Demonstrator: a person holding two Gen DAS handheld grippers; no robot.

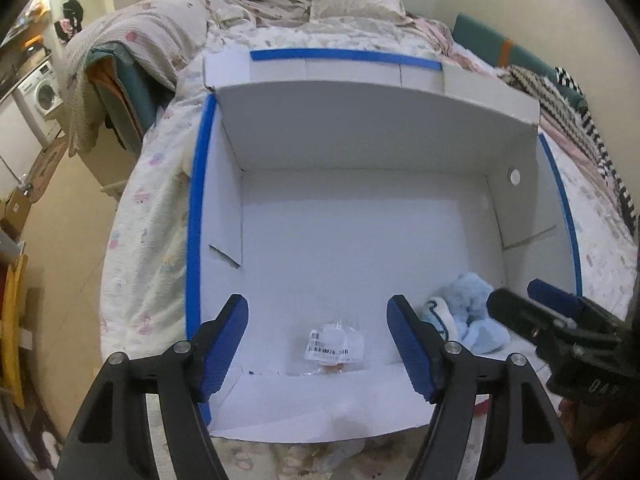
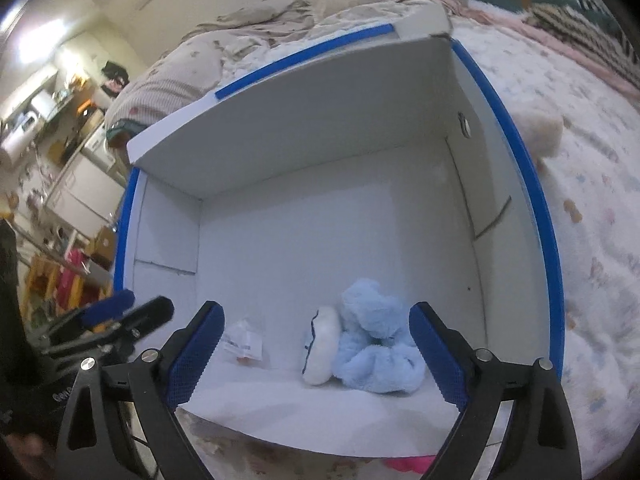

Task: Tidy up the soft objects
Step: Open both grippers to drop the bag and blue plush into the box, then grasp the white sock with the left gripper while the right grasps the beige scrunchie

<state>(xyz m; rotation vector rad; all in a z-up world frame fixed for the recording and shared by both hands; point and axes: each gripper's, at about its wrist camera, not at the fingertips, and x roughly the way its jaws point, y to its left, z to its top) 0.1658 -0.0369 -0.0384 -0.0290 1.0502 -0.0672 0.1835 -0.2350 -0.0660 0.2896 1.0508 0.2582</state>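
- Washing machine [image 1: 43, 94], a white front-loader, stands at the far left of the left wrist view, small and warped by the lens; no brand can be read on it.
- Patterned pale bedspread [image 1: 150, 208] carries the open white cardboard box with blue tape along its rims [image 1: 195, 216]; the box's far flap stands upright.
- The left gripper [image 1: 318, 342] hovers over the near edge of the box with its blue-padded fingers [image 1: 224, 344] spread wide and nothing between them.
- A small clear plastic packet with a white barcode label [image 1: 331, 345] lies on the box floor between those fingers; the label's print is too blurred to read, and something orange inside it cannot be made out.
- The fluffy light-blue plush toy with a white part edged in dark stitching [image 2: 368, 340] lies inside the box, near its front right corner, just right of the packet; what figure it is cannot be told.
- The right gripper [image 2: 318, 354] is held above the toy, fingers [image 2: 438, 356] wide apart and empty, not touching it.
- A bright pink item [image 2: 408, 462] at the bottom edge of the right wrist view is mostly hidden under the box front.
- A beige fuzzy lump [image 2: 538, 132] rests on the bedspread just outside the box's right wall, blurred.
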